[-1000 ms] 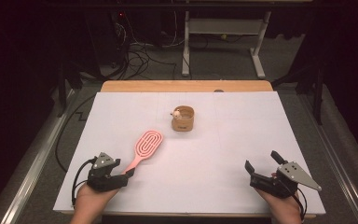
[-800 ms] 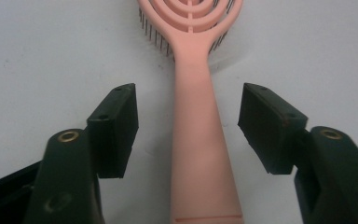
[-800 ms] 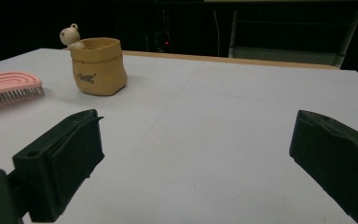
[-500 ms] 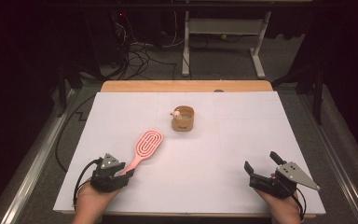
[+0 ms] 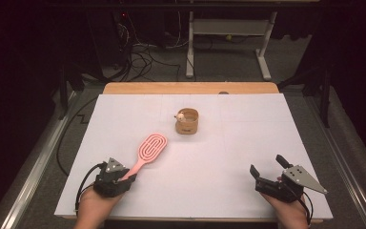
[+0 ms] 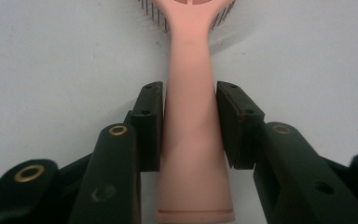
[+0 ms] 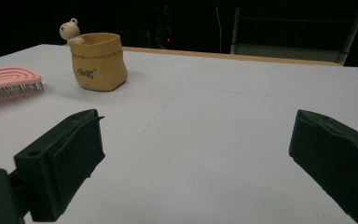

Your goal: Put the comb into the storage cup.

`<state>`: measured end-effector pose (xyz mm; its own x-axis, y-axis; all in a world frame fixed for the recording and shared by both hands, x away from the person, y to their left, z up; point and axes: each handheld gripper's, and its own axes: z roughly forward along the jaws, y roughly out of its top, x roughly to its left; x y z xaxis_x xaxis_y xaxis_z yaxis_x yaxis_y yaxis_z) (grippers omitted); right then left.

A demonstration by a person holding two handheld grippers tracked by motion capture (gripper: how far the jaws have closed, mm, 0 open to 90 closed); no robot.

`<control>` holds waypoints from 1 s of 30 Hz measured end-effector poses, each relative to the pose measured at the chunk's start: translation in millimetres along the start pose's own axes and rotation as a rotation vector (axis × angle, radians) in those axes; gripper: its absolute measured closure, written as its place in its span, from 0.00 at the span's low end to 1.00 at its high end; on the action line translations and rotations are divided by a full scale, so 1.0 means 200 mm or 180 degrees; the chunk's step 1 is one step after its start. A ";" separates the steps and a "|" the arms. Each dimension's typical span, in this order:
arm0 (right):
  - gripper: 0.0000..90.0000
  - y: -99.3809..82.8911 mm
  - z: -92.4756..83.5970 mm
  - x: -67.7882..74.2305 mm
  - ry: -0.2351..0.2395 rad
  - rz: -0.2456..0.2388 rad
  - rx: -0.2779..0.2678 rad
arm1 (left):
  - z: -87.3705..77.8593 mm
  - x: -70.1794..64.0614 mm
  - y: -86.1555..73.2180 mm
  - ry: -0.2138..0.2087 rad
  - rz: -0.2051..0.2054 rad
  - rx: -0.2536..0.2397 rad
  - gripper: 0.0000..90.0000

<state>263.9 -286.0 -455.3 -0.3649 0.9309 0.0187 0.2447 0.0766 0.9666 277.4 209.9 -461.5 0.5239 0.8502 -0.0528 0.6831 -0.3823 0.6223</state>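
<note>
A pink hairbrush (image 5: 151, 148) lies bristles-down on the white table top (image 5: 228, 143), its handle pointing toward the near left corner. My left gripper (image 5: 127, 175) sits low on the table at that handle. In the left gripper view the handle (image 6: 191, 140) runs between the two pads (image 6: 150, 121), which press on both its sides, so my left gripper (image 6: 189, 93) is shut on it. My right gripper (image 5: 267, 165) rests at the near right, jaws wide apart and empty (image 7: 200, 140). The brush head (image 7: 7, 79) shows at the left of the right gripper view.
A small tan pot (image 5: 187, 121) with a little bear figure on its rim stands at the table's middle back, also seen as the pot (image 7: 98, 60). A wooden strip (image 5: 190, 88) edges the far side. Cables and a desk frame lie on the floor beyond.
My left gripper has crept a little forward along the brush handle. The brush, the pot and my right gripper have stayed put.
</note>
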 end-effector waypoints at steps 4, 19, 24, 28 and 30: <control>0.04 0.00 0.00 0.00 -0.0009 0.0004 -0.0002 | -0.01 -0.01 -0.01 0.0003 0.0018 0.0011 0.69; 0.04 0.01 -0.01 -0.01 -0.0017 0.0027 -0.0026 | -0.11 -0.03 -0.14 0.0014 0.0002 0.0030 0.69; 0.04 0.01 -0.01 -0.02 -0.0021 0.0041 -0.0021 | -0.14 -0.04 -0.17 0.0033 0.0014 0.0028 0.69; 0.04 0.01 -0.01 -0.01 -0.0008 0.0035 -0.0021 | -0.14 -0.04 -0.18 0.0041 0.0023 0.0002 0.69; 0.04 0.00 0.00 -0.01 -0.0002 0.0026 -0.0010 | -0.14 -0.03 -0.18 0.0025 0.0041 -0.0011 0.68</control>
<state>264.3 -287.3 -454.7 -0.3622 0.9317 0.0262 0.2449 0.0680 0.9672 235.0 228.4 -460.7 0.5286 0.8480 -0.0386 0.6745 -0.3919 0.6256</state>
